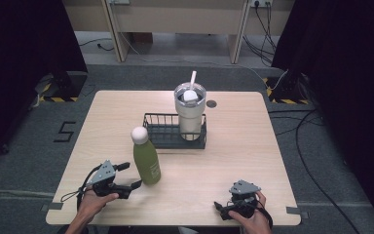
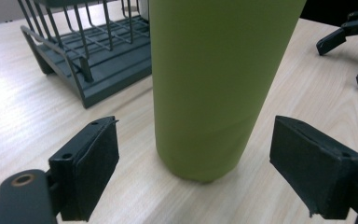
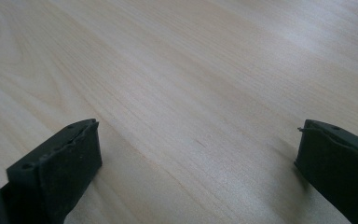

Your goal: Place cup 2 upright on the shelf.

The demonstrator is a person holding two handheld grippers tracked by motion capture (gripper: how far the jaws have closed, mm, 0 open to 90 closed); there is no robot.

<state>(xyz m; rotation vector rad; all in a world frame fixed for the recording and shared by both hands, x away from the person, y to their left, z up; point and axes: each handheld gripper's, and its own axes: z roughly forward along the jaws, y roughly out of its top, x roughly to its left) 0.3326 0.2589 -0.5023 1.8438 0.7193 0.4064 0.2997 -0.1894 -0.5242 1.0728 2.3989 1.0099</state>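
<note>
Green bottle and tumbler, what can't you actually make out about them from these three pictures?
- Green bottle: in the left gripper view its white cap is cut off by the top edge; in the high view its label print is too small to read.
- Tumbler: in the high view its base is hidden by the wire rack wall, and its contents can't be judged through the lid.

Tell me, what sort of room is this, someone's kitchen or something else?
Probably a lab or recording studio, not a kitchen. A lone wooden table stands on grey carpet between black curtains, with cables trailing over the floor, and a person works a hand-held gripper beside a green bottle.
</note>
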